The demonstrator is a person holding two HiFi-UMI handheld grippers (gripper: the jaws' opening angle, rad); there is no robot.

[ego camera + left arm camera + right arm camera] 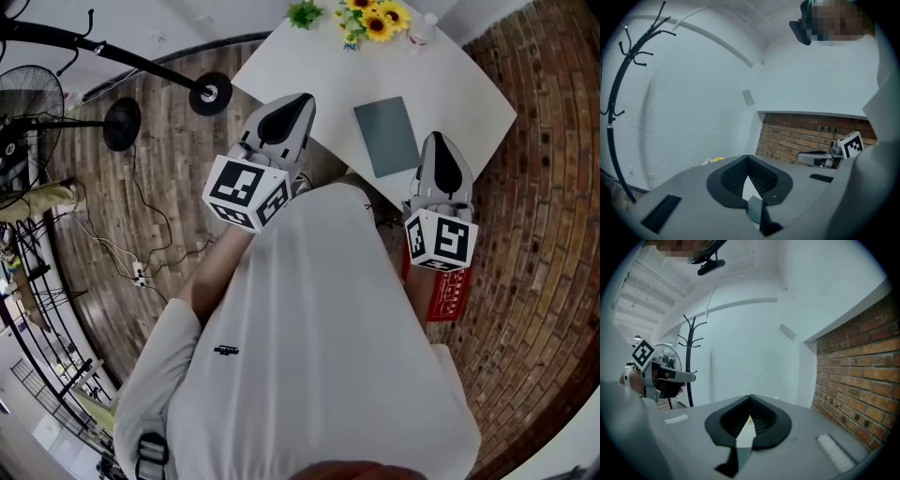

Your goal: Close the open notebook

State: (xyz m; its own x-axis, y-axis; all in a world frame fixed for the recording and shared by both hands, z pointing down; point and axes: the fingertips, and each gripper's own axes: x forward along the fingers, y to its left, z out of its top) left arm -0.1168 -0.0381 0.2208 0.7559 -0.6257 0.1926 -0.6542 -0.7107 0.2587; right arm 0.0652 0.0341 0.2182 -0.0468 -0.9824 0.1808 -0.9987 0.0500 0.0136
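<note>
White table (469,94) carries the grey notebook (386,136), long axis 12-to-6 o'clock, at 9 o'clock of the nearer right gripper (440,150); this and the left gripper (289,114) are clenched, empty.

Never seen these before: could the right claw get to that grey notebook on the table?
Probably yes: the right claw hangs just beside the notebook, with only bare table between.

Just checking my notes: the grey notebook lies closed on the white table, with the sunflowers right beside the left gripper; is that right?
Not quite: the head view shows the sunflowers at the far edge of the white table, well away from the left gripper. The grey notebook does lie closed on it.
</note>
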